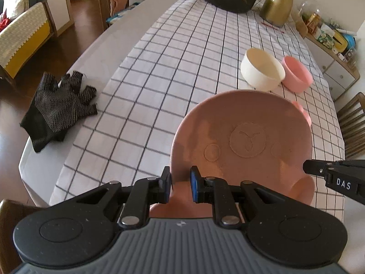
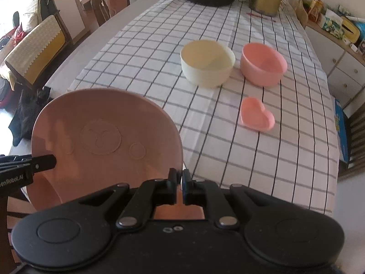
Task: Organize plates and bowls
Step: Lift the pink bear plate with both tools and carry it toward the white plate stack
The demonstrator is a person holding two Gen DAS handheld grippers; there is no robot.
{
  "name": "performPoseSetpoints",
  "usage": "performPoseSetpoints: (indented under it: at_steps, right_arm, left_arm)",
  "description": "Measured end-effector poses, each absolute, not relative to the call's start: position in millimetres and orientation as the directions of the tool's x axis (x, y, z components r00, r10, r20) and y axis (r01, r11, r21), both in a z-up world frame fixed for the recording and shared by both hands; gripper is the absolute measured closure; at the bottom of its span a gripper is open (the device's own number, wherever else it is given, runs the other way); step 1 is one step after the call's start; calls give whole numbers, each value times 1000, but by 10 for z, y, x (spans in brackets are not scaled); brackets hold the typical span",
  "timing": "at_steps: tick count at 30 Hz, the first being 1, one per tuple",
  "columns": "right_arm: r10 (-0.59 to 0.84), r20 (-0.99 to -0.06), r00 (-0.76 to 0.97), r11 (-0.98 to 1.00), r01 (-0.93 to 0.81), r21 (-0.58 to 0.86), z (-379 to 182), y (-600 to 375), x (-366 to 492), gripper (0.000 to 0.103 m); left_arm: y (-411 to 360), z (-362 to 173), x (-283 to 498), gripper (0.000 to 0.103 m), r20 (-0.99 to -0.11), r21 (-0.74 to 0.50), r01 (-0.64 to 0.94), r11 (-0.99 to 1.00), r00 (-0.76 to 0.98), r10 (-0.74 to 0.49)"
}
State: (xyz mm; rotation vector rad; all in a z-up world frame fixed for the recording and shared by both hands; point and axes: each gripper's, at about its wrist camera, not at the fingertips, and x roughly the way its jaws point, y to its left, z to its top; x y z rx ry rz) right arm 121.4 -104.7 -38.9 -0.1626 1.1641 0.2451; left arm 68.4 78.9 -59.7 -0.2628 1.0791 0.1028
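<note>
Both my claws carry round pink bear-face plate [image 1: 241, 141] tilted above checked tablecloth [image 1: 182, 57]: left gripper [image 1: 180, 182] pinching its ear tab, right gripper [image 2: 180, 183] clamped on rim. Cream bowl [image 2: 207, 64], pink bowl [image 2: 262, 64], heart dish [image 2: 256, 116] unstacked; most sorting left, I judge.

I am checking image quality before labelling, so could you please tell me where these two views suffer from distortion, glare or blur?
Left wrist view: fisheye bends the checked tablecloth lines; the cream bowl is slightly smeared. Right wrist view: the same bending, blown-out window light at far left, and the pink bowl looks soft.
</note>
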Motion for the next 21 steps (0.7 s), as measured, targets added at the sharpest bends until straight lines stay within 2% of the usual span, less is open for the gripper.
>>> performPoseSetpoints:
  at_steps: [21]
  right_arm:
    - [72, -952, 297, 969, -248, -4, -667, -1219, 984, 99]
  left_arm:
    - [563, -860, 609, 86, -913, -107, -148, 983, 407, -39]
